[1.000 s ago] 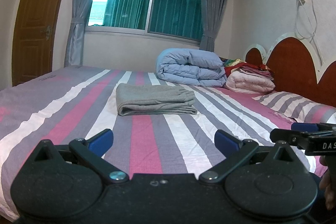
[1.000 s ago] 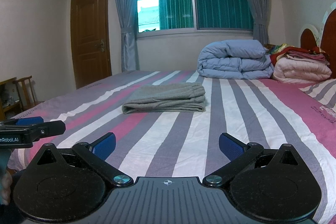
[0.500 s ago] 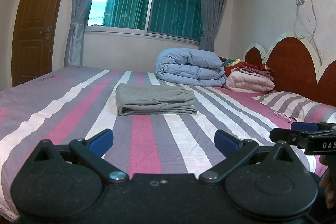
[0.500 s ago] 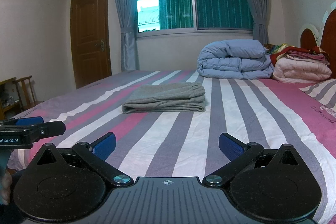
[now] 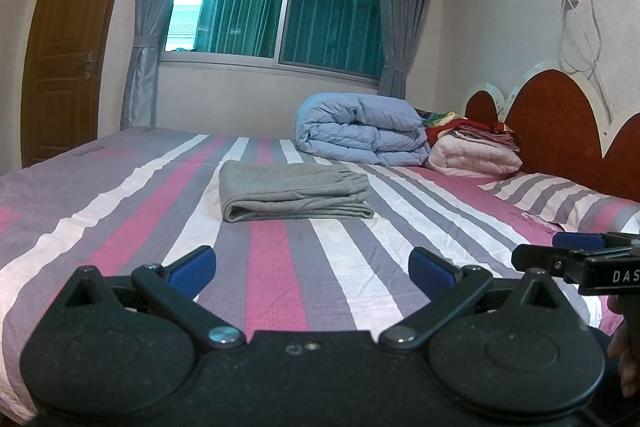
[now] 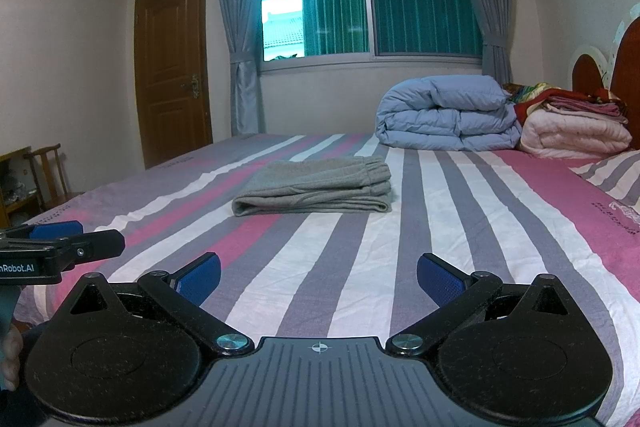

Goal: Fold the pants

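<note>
Grey pants [image 5: 294,191] lie folded into a flat rectangle in the middle of the striped bed [image 5: 120,227]; they also show in the right wrist view [image 6: 320,189]. My left gripper [image 5: 312,269] is open and empty, held well back from the pants near the bed's front edge. My right gripper [image 6: 318,277] is open and empty, also well short of the pants. Each gripper shows at the edge of the other's view: the right one [image 5: 580,255] and the left one [image 6: 60,239].
A rolled blue duvet [image 5: 362,129] and a stack of pink and red blankets [image 5: 474,147] sit at the bed's far side by the red headboard [image 5: 560,131]. A striped pillow [image 5: 560,195] lies to the right. A wooden door [image 6: 172,67] and a chair [image 6: 44,171] stand to the left.
</note>
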`<state>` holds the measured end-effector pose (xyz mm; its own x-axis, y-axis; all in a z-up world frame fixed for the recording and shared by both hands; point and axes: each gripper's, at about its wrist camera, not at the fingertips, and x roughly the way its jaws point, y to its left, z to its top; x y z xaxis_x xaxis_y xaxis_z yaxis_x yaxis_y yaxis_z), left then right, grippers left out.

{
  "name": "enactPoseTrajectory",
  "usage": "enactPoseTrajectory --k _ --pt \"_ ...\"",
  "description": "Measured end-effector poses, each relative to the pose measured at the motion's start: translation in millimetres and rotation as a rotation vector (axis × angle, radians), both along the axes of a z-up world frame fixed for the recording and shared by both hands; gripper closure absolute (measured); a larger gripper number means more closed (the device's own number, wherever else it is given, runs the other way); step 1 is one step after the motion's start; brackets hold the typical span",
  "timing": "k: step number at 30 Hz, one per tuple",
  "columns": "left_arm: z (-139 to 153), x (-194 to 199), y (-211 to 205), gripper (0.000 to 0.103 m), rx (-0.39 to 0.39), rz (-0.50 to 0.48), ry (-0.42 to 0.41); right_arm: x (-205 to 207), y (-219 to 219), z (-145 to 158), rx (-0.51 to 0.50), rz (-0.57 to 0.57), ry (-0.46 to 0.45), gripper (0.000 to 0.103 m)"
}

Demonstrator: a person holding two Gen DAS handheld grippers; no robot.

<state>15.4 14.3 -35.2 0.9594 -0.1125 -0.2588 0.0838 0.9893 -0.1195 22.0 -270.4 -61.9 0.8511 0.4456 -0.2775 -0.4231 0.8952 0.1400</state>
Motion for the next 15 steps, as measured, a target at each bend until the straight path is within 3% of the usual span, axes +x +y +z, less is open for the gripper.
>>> enactPoseTrajectory --k 15 --pt "2.6 3.4 6.2 0.006 0.010 -0.028 -0.011 -0.6 0.0 0.3 -0.001 0.000 0.000 0.000"
